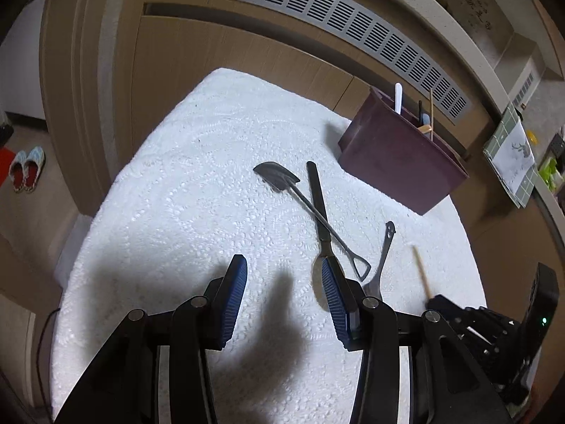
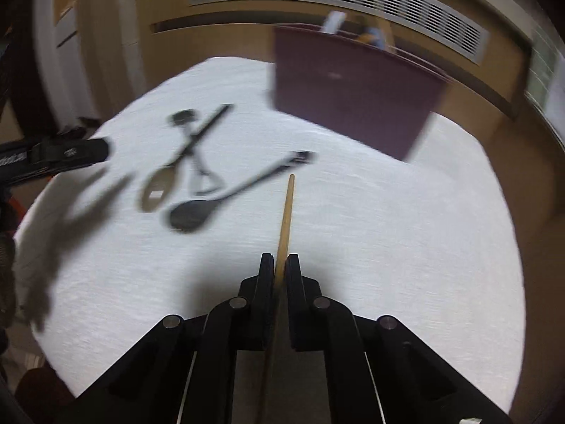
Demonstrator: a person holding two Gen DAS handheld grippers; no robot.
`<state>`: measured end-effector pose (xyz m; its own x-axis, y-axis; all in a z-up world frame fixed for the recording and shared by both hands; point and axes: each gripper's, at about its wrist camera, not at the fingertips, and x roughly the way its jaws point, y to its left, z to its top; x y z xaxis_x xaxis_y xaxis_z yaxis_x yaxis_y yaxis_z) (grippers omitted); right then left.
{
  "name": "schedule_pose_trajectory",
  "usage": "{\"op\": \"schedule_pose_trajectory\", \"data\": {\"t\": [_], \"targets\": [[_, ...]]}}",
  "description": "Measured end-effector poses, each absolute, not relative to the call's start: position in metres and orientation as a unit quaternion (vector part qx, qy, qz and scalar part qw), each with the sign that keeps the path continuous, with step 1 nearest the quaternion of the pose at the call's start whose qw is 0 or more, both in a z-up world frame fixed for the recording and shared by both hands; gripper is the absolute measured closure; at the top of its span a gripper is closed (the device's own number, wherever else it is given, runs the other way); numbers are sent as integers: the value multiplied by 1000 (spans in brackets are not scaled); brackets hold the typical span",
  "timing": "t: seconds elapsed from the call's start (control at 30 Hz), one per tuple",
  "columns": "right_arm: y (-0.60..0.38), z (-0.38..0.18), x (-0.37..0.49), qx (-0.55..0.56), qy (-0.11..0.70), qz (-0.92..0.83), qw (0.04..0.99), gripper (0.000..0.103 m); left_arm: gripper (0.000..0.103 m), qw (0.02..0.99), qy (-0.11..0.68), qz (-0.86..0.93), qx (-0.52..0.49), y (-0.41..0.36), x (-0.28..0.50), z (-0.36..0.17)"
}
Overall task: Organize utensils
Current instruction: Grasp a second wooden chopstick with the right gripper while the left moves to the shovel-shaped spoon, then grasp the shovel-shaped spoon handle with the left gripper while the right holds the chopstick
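On the white cloth (image 1: 197, 183): 4 loose utensils in all.
- 1 shovel-shaped spoon (image 1: 279, 178) of dark metal.
- 1 long spoon (image 1: 319, 205), crossed under the shovel-shaped one.
- 1 small dark spoon (image 1: 383, 258) with holes in the handle end.
- 1 wooden chopstick (image 2: 286, 212).

At the far edge of the cloth: 1 dark red holder (image 1: 402, 162). Standing inside, at least 4 things: 1 white handle (image 1: 398, 97), 1 thin wooden stick (image 1: 431, 113), 1 dark handle (image 1: 420, 109), 1 pale blue piece (image 1: 425, 120) over an orange one. Exact count inside not clear.

On the floor at the left: 2 slippers (image 1: 27, 169), so 1 pair.

On the wall behind: 1 long vent grille (image 1: 339, 24).

Also in view: 2 grippers, the left gripper (image 1: 282, 304) and the right gripper (image 2: 280, 265).
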<state>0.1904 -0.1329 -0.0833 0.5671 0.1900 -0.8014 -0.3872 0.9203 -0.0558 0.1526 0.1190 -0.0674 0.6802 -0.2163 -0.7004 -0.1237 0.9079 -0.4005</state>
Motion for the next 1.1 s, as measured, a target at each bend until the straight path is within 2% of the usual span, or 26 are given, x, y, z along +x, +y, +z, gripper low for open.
{"op": "schedule_pose_trajectory", "data": {"t": [0.17, 0.33, 0.57, 0.83, 0.97, 1.1], "targets": [[-204, -90, 206, -60, 452, 98, 885, 94, 58, 891, 402, -27, -208, 111, 189, -66], [-232, -90, 206, 2, 454, 119, 883, 94, 58, 883, 411, 6, -226, 118, 240, -70], [-230, -92, 199, 6, 437, 128, 890, 91, 58, 897, 415, 26, -148, 95, 286, -78], [-226, -93, 199, 4, 432, 137, 891, 85, 58, 901, 410, -141, 12, 32, 246, -86], [-227, -93, 198, 5, 431, 137, 892, 85, 57, 900, 399, -173, -28, 45, 217, -78], [-227, -93, 198, 3, 430, 136, 892, 84, 57, 914, 380, -116, -83, 70, 198, -63]]}}
